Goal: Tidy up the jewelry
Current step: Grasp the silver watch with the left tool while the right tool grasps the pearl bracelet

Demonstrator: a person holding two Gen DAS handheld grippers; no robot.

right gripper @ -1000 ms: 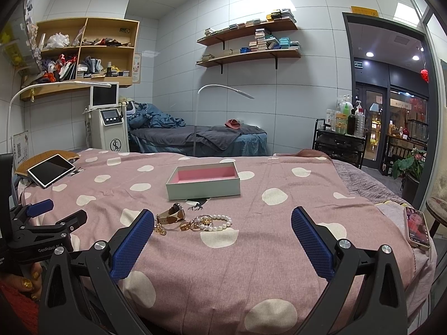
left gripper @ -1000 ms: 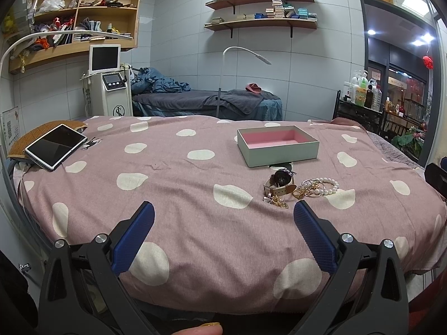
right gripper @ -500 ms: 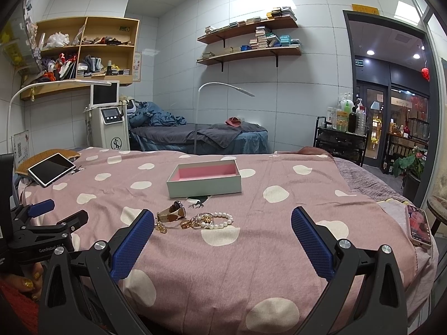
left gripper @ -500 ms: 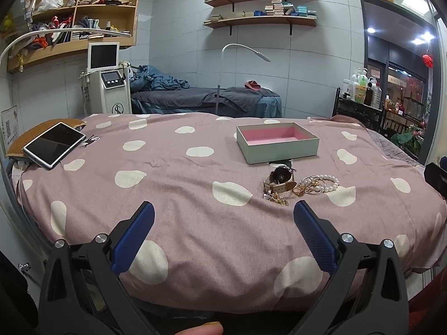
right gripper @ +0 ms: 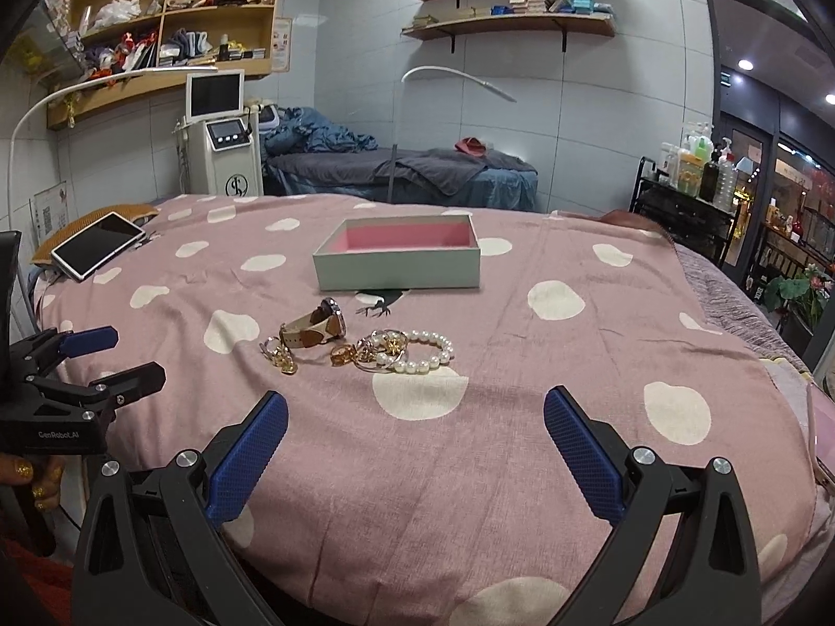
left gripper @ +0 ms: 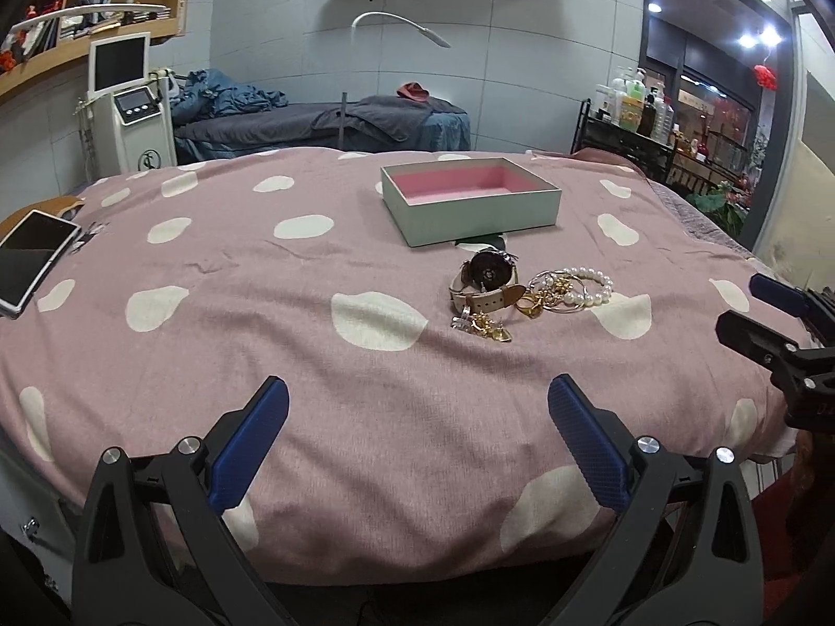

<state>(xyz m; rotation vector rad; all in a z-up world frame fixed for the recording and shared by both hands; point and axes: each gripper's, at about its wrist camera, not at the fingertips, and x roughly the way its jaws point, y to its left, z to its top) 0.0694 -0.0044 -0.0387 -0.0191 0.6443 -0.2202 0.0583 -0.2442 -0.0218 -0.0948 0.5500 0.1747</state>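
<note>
A bed covered in a mauve-pink cloth with cream blotches (left gripper: 292, 334) carries everything. Toward its far side sits an open pale-green cardboard box with a pink lining (left gripper: 472, 206). Just in front lies a wristwatch with a tan leather strap (left gripper: 488, 281), beside it a white pearl bracelet (left gripper: 592, 287) tangled with gold rings and trinkets (left gripper: 482, 326). A white-framed tablet (left gripper: 31, 258) rests at the left edge.

On the bed (left gripper: 261, 313), the watch (left gripper: 488, 281) lies before the box (left gripper: 469, 203), pearl bracelet (left gripper: 589, 287) to its right.
</note>
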